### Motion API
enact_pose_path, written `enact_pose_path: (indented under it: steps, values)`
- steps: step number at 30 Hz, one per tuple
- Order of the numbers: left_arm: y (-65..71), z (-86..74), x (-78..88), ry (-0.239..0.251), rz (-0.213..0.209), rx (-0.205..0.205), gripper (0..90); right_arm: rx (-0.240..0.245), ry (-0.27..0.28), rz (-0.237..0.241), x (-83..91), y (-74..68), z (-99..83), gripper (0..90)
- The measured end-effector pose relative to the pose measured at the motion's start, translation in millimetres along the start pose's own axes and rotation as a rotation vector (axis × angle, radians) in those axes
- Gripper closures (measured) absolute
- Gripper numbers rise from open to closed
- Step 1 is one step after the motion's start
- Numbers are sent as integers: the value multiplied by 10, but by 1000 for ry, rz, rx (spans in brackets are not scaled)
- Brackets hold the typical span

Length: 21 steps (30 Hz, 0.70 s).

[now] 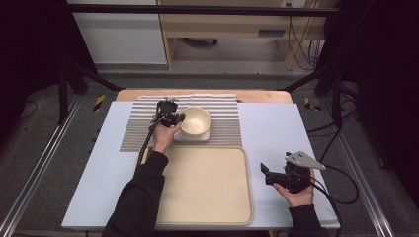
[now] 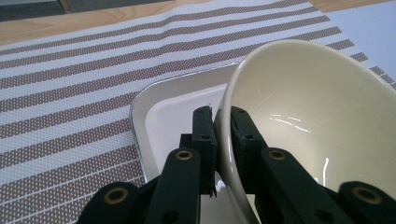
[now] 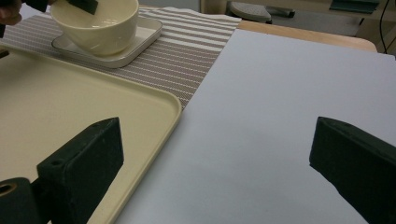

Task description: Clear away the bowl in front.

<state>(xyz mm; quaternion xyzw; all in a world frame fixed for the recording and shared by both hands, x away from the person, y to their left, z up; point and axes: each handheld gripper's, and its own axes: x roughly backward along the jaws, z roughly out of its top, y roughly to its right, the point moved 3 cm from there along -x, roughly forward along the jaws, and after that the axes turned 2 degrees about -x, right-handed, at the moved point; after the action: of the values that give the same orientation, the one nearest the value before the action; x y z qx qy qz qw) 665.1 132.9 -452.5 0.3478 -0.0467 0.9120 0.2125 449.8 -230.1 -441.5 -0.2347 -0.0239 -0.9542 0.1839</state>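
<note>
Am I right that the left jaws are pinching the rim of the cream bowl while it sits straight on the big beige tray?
Not quite. The left gripper does pinch the rim of the cream bowl, but the bowl sits on a small white square plate on the striped mat, beyond the big beige tray. The right gripper view shows this clearly.

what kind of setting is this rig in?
Probably a lab data-collection bench, not a kitchen: black metal frame around the table, loose cables on the floor behind, and staged tableware, a bowl on a striped placemat beside a tray.
</note>
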Motion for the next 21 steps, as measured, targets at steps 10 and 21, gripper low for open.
enact_pose_path:
  steps: [10,21]
  values:
    - [-44,22,200,41,4,-3,811,-3,2,2,5,-1,3,31]
    - [-27,83,602,99,-19,-25,812,0,4,0,8,-3,3,31]
